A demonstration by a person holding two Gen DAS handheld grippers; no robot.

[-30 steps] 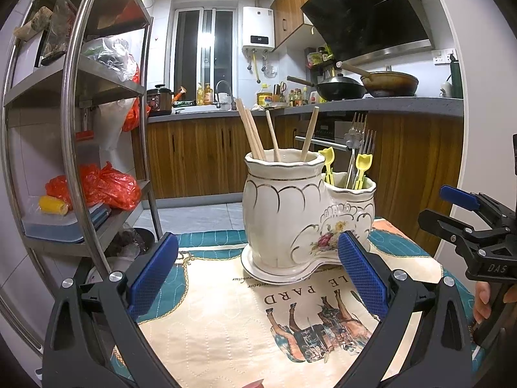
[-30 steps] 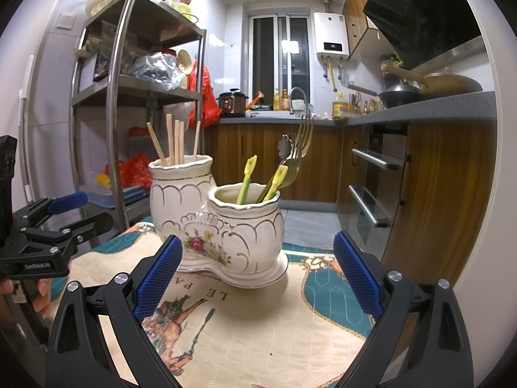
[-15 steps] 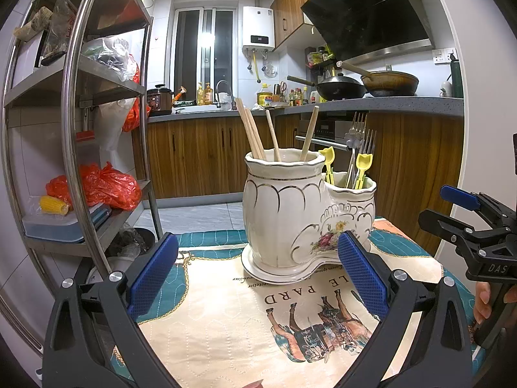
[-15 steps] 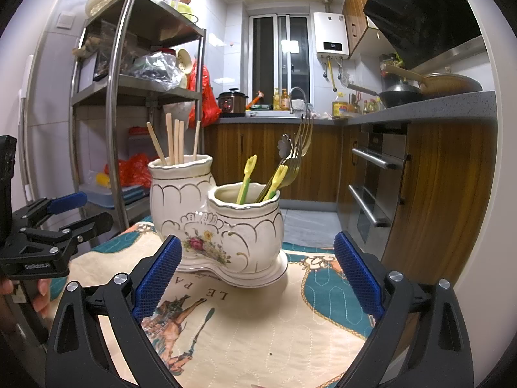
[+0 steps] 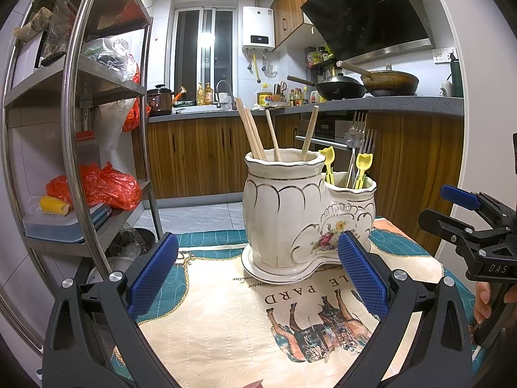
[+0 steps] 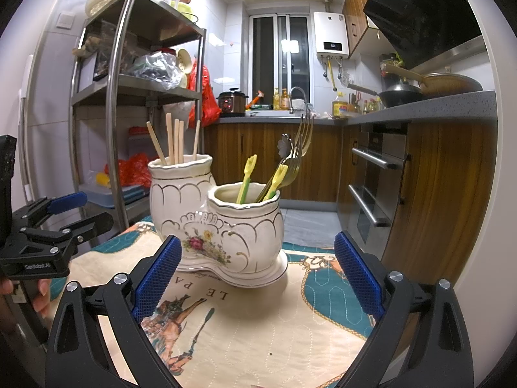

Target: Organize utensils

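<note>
A white ceramic two-cup utensil holder [image 5: 290, 220] stands on the printed cloth; it also shows in the right wrist view [image 6: 226, 226]. The taller cup holds several wooden chopsticks [image 5: 255, 135] [image 6: 174, 142]. The shorter cup holds metal forks [image 5: 358, 142] [image 6: 297, 148] and yellow-tipped plastic picks [image 5: 362, 165] [image 6: 248, 171]. My left gripper [image 5: 258, 274] is open and empty, just in front of the holder. My right gripper [image 6: 255, 274] is open and empty, also in front of it. Each gripper shows at the edge of the other's view: the right [image 5: 465, 226], the left [image 6: 58, 223].
The patterned cloth [image 5: 232, 320] covers the small table. A steel shelf rack [image 5: 74, 123] with bags and boxes stands at the left. Wooden cabinets and a grey counter [image 6: 426, 110] with woks run along the right and back.
</note>
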